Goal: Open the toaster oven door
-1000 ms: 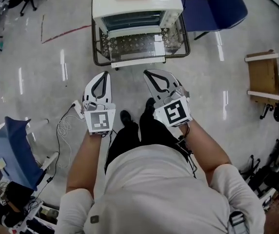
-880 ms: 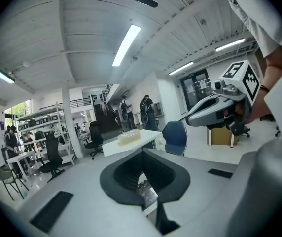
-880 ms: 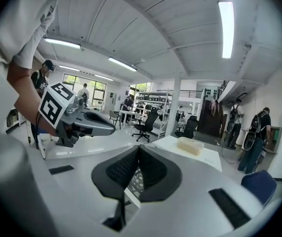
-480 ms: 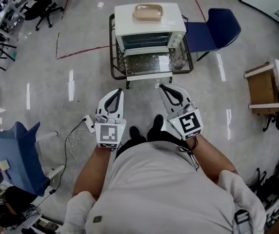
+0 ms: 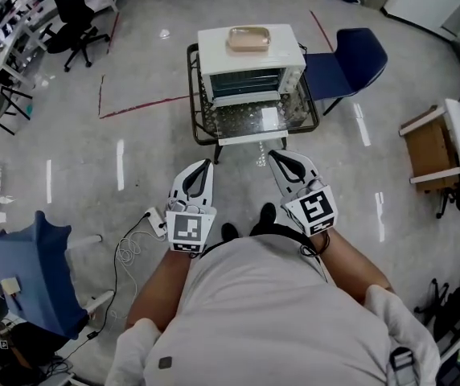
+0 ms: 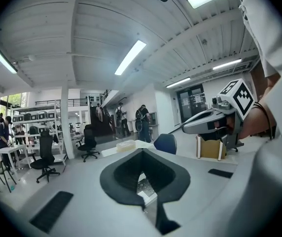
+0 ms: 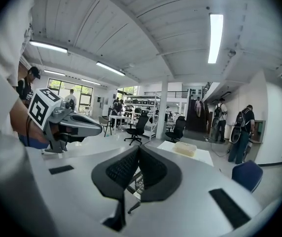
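While a person stands well back from it, the toaster oven (image 5: 250, 51) sits straight ahead on a dark-framed stand (image 5: 191, 95), its front turned toward the person and both tools pointed its way. The left gripper (image 5: 208, 165) and the right gripper (image 5: 272, 155) are held side by side at waist height, each with its jaws brought together at the tips and nothing between them, as each gripper's own view confirms. The door (image 5: 242, 119) appears to lie folded down flat toward the person, with a pale handle bar (image 5: 250, 139) along its near edge, though from this height that reading is a judgement, not a certainty. If it holds, the task looks done or all but done. Any further reach would run straight forward. The handle bar's long axis lies left to right, square across the line along which both grippers point, so a jaw would have to open and come down over it from the near side. The oven stands roughly midway between the two tools. The right gripper looks slightly the nearer, its tips lined up close to the bar's right end in the head view, while the left points just off the bar's left end. A shallow beige dish (image 5: 248, 39) rests on the oven's top, and a blue chair (image 5: 347, 55) stands just beside the stand on the right.
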A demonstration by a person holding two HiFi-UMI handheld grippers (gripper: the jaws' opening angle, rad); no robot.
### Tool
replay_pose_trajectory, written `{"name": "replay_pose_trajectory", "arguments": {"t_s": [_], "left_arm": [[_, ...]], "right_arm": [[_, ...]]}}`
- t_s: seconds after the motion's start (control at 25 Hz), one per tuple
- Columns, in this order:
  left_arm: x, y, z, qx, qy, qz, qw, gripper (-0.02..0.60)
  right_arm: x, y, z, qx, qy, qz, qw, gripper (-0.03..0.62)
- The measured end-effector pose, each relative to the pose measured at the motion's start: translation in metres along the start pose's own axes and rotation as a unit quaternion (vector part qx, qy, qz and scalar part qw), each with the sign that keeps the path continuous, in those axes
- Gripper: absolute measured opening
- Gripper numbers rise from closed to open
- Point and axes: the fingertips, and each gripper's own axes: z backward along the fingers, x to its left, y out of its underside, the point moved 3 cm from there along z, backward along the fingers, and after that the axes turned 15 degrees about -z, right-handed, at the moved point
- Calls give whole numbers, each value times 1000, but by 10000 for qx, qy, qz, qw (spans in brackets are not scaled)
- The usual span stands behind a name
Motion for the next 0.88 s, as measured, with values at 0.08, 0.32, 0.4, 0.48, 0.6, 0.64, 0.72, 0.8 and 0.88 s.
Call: {"name": "replay_pose_trajectory", "arguments": {"t_s": [0.08,0.32,0.4,0.48,0.6,0.64,0.72,0.8,0.88], "left_arm": [[-2,3,8,-7,73,53,10000,15],[-12,11,17,-23,273,250,9993,15],[-22,12,18,-12,374,210,9991,15],[-34,11,21,7,459,169,9988,15],[-48,4,26,9,456,151,9988,15],[-53,-1,26,-3,427,138,9990,15],[-64,-11,28,-22,367,102,9993,15],[-76,-22,32,-31,315,87,9995,15],[-88,-33,35,-37,273,91,9996,15]], "right_arm": [[10,2,6,62,76,-38,9999,18],[23,16,26,135,224,-101,9996,18],[22,20,32,150,217,-81,9996,18],[21,23,41,148,194,-45,9997,18],[16,21,56,67,178,-32,9998,18],[14,20,61,21,160,-23,9999,18],[9,19,75,-42,114,-2,9999,17],[5,19,91,-76,73,4,9999,18],[1,18,109,-117,21,3,9999,18]]}}
